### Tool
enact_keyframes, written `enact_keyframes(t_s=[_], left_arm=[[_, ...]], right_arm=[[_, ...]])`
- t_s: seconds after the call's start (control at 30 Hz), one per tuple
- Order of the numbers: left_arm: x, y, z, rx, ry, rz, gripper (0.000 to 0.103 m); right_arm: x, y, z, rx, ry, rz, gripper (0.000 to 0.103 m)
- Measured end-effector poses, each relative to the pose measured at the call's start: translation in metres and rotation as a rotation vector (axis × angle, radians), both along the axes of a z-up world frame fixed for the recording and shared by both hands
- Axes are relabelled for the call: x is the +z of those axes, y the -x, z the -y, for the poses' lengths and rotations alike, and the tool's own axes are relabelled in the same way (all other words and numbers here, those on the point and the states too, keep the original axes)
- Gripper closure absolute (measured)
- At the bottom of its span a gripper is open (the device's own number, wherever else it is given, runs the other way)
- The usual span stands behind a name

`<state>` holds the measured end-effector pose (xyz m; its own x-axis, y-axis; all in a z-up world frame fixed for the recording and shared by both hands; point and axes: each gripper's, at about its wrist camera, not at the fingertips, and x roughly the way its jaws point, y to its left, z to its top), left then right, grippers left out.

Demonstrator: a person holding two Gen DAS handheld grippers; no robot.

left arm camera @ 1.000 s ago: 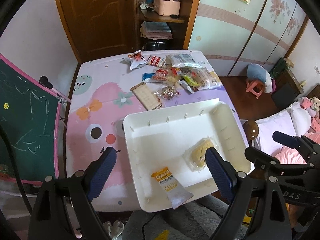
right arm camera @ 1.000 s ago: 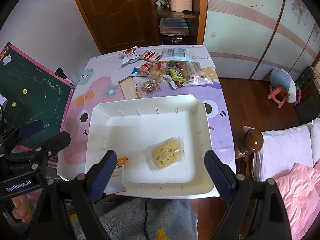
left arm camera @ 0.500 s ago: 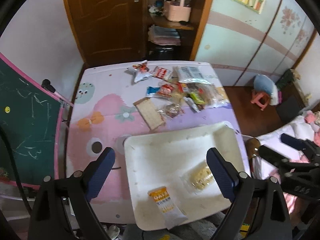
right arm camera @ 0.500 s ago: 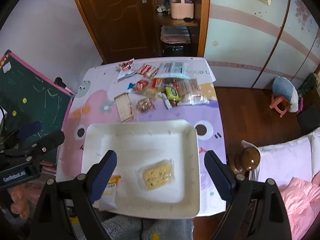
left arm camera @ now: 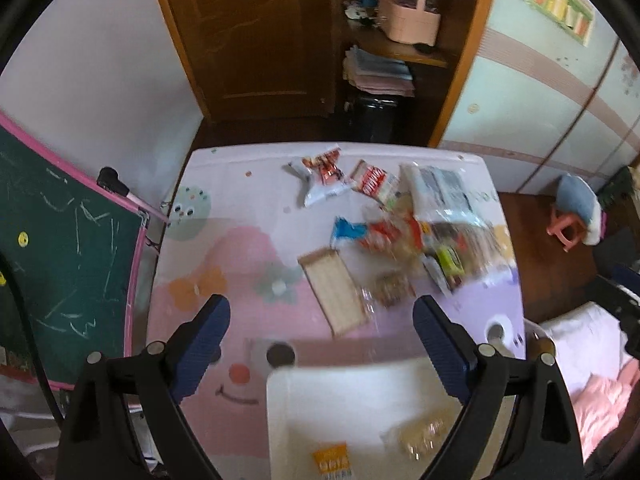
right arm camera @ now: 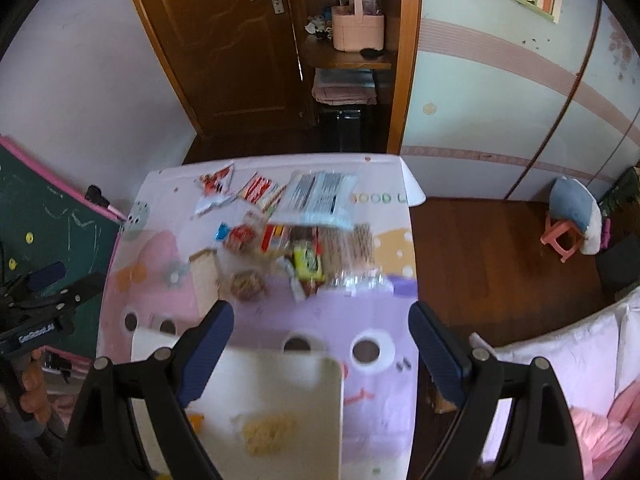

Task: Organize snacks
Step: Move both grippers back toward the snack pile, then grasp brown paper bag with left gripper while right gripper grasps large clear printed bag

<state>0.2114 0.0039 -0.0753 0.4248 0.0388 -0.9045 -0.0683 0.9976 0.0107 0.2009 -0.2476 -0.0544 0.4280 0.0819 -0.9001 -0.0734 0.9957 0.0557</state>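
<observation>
A pile of snack packets [left arm camera: 404, 232] lies at the far half of the cartoon tablecloth, seen also in the right wrist view [right arm camera: 288, 232]. A flat cracker pack [left arm camera: 334, 290] lies nearest the white tray [left arm camera: 304, 400]. The tray holds an orange-labelled packet [left arm camera: 332, 462] and a clear pack of yellow biscuit [left arm camera: 420, 436]; in the right wrist view the tray [right arm camera: 300, 384] shows the biscuit [right arm camera: 270, 432]. My left gripper [left arm camera: 320, 332] is open and empty above the table. My right gripper [right arm camera: 320, 332] is open and empty too.
A green chalkboard [left arm camera: 60, 248] with a pink frame stands against the table's left side. A wooden door and shelf with a pink basket [left arm camera: 408, 20] are behind the table. A bed [right arm camera: 580, 380] and a pink stool [right arm camera: 560, 236] are to the right.
Both grippers have tilted up and moved toward the far side; the tray has slid to the bottom of both views and the snack pile is closer. Both stay open.
</observation>
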Motion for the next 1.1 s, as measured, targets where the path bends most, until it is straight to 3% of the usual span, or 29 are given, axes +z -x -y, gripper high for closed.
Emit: enact_keyframes(t_s=[0.1, 0.2, 0.43, 0.6, 0.9, 1.1], left_arm=[[-0.015, -0.028, 0.000, 0.015, -0.027, -0.011, 0.011], [-0.041, -0.054, -0.001, 0.034, -0.036, -0.046, 0.011], [-0.140, -0.102, -0.011, 0.085, -0.018, -0.242, 0.011], [-0.200, -0.115, -0.011, 0.117, -0.006, -0.347, 0.011], [-0.244, -0.120, -0.002, 0.158, 0.004, -0.417, 0.011], [-0.255, -0.117, 0.000, 0.194, 0.050, -0.435, 0.011]], right_arm=[[-0.013, -0.031, 0.008, -0.002, -0.018, -0.013, 0.013], [-0.045, -0.066, 0.015, -0.008, -0.027, -0.067, 0.013], [-0.139, -0.113, 0.019, 0.004, -0.003, -0.209, 0.013], [-0.184, -0.129, 0.020, 0.005, -0.015, -0.278, 0.013], [-0.230, -0.135, 0.016, 0.021, 0.040, -0.342, 0.013], [-0.248, -0.136, 0.007, 0.048, 0.067, -0.359, 0.014]])
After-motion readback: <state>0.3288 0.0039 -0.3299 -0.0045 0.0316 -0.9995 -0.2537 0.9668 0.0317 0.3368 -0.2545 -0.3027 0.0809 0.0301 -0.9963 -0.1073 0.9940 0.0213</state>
